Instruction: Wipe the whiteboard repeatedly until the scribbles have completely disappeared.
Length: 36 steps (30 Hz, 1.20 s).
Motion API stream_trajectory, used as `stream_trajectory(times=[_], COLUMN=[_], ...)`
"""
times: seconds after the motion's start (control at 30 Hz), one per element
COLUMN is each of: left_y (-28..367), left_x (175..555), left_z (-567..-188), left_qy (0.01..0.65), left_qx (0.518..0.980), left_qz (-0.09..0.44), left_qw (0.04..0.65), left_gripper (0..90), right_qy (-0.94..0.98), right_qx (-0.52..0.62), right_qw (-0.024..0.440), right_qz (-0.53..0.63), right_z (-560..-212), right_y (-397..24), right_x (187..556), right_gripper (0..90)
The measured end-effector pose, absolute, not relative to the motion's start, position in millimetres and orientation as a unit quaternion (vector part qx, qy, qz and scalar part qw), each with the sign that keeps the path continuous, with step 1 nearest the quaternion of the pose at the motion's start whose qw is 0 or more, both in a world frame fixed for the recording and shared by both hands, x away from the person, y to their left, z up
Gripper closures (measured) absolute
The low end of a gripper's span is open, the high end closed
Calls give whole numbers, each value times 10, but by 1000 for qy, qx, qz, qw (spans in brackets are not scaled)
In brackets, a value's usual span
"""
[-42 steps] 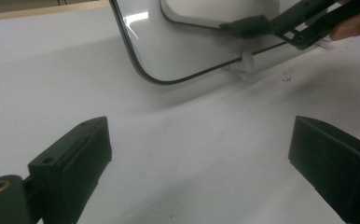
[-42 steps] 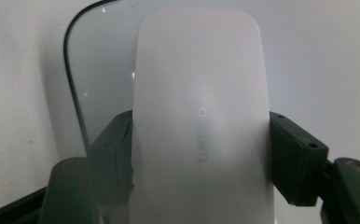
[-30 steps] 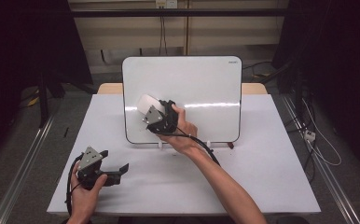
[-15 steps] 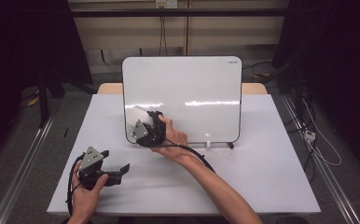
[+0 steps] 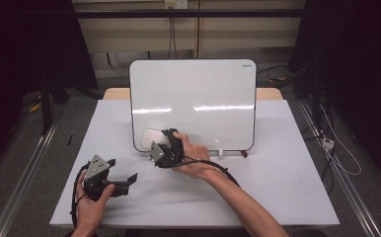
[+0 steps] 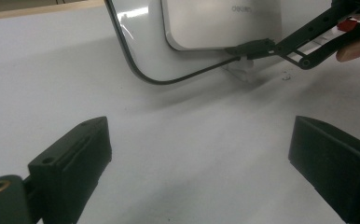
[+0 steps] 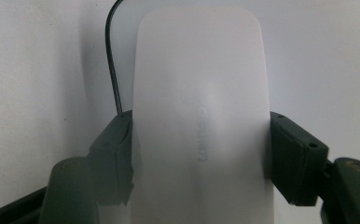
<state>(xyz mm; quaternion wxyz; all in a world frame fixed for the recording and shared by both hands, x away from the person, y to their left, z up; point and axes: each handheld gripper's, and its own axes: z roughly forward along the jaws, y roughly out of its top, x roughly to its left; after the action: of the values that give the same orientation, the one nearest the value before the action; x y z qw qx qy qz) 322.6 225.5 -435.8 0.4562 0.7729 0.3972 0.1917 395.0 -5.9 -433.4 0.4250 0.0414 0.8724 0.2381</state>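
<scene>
High view showed the right gripper [image 5: 165,148] at the lower left corner of an upright whiteboard [image 5: 198,98], a glossy white panel with rounded corners and a thin dark rim. Its fingers were clamped on a white eraser [image 5: 151,136], a smooth matte slab with rounded ends that lay against the board's lower left area, low and just above the surface [image 5: 287,173]. In the right gripper view the eraser [image 7: 199,116] ran lengthwise between the two blocky black fingers [image 7: 115,154], which pressed on its long sides; faint raised lettering sat on its face, too soft to read with certainty. The dark rim of the whiteboard [image 7: 113,60] curved beside it. The surface was pale, flat and matte. The left gripper [image 5: 110,177] rested near the left front of the surface, well apart from the board. In the left gripper view its chunky fingers [image 6: 75,154] stood wide apart with nothing between them.
</scene>
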Motion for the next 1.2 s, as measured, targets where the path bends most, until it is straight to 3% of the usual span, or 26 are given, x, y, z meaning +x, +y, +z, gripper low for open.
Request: stream_trajectory(times=[0.63, 0.87, 1.2], left_y=[2278, 2284, 2287], left_x=[3224, 3221, 3229], left_z=[-4347, -4340, -4364], left_qy=[399, 396, 398], left_qx=[768, 773, 773], left_qz=[193, 191, 190], left_qw=[462, 458, 456], left_gripper=[57, 57, 57], right_qy=[822, 810, 807], right_qx=[196, 253, 251], right_qw=[434, 366, 345], right_qz=[311, 381, 409], right_z=[-3887, -3775, -3708], right_y=[-260, -409, -514], right_x=[4341, 4404, 4251], right_gripper=[319, 320, 320])
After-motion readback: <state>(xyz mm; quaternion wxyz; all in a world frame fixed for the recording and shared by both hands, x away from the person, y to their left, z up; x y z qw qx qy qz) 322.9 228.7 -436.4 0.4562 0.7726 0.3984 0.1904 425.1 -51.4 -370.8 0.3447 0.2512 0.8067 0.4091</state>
